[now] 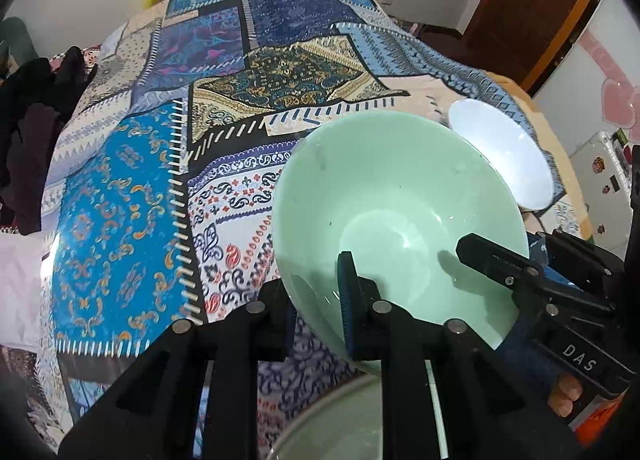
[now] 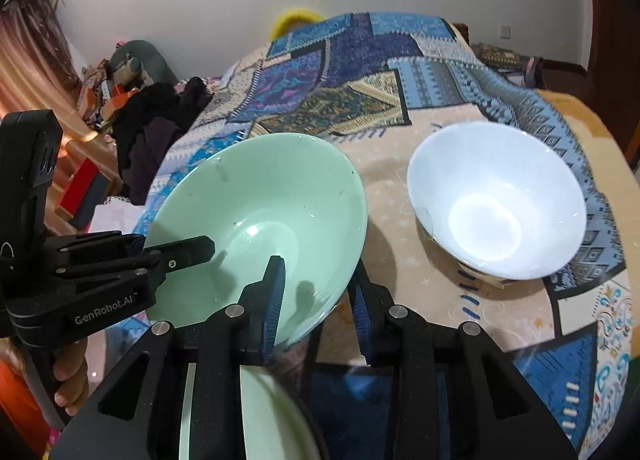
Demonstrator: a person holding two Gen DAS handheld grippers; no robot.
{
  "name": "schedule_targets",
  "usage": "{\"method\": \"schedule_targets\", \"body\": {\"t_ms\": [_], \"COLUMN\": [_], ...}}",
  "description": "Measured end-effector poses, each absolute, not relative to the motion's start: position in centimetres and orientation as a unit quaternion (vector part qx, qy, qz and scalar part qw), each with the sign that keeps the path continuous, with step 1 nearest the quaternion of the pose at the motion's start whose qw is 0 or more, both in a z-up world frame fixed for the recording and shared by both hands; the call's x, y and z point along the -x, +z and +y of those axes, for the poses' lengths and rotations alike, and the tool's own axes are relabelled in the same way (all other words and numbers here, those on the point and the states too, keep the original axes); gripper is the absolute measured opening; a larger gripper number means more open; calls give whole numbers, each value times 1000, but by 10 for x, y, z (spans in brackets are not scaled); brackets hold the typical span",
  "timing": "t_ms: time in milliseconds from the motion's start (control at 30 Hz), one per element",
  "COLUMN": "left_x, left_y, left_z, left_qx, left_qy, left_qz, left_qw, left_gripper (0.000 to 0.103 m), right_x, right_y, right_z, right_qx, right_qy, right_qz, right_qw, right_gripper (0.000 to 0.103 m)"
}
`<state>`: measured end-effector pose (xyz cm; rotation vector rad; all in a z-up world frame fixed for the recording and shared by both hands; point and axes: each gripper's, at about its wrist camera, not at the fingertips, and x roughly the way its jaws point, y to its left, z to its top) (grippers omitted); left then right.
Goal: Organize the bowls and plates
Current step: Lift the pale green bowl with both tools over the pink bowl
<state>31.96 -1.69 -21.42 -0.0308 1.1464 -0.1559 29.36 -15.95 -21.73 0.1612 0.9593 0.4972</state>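
Note:
A pale green bowl (image 1: 400, 187) (image 2: 272, 195) is held tilted over the patterned tablecloth, gripped from two sides. My left gripper (image 1: 316, 292) is shut on its near rim, one finger inside the bowl and one outside. My right gripper (image 2: 316, 284) is shut on the rim at the opposite side, again with one pad inside and one outside. Each gripper shows in the other's view: the right gripper (image 1: 500, 252) and the left gripper (image 2: 172, 250). A white bowl (image 1: 500, 151) (image 2: 496, 199) stands on the table to the right. Another pale green dish (image 1: 360, 424) (image 2: 256, 416) lies below the grippers, partly hidden.
The patchwork tablecloth (image 1: 120, 199) (image 2: 440, 71) covers the table, whose round edge runs along the right (image 2: 600, 127). Dark clothes (image 2: 152, 127) lie piled beyond the table's left side. A white fridge (image 1: 592, 187) stands at the far right.

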Motion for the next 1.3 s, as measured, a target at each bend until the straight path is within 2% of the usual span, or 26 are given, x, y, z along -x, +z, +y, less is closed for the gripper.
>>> {"method": "schedule_targets", "body": {"t_ms": [733,1300], "left_x": [-206,-131], "left_y": [-125,-107], "left_z": [0,48], "left_qx": [37,59], "left_qy": [-50,-12], "left_qz": [476,455], "left_qw": [877,888], "left_gripper": [18,18], "right_x": [-213,-176], "right_y": [-154,-152], "right_z": [-138,-85], "right_qx": [-51,-35], "right_qy": [276,323], "right_qz": [401,397], "right_qw": [872,858], "right_gripper": [29,29]}}
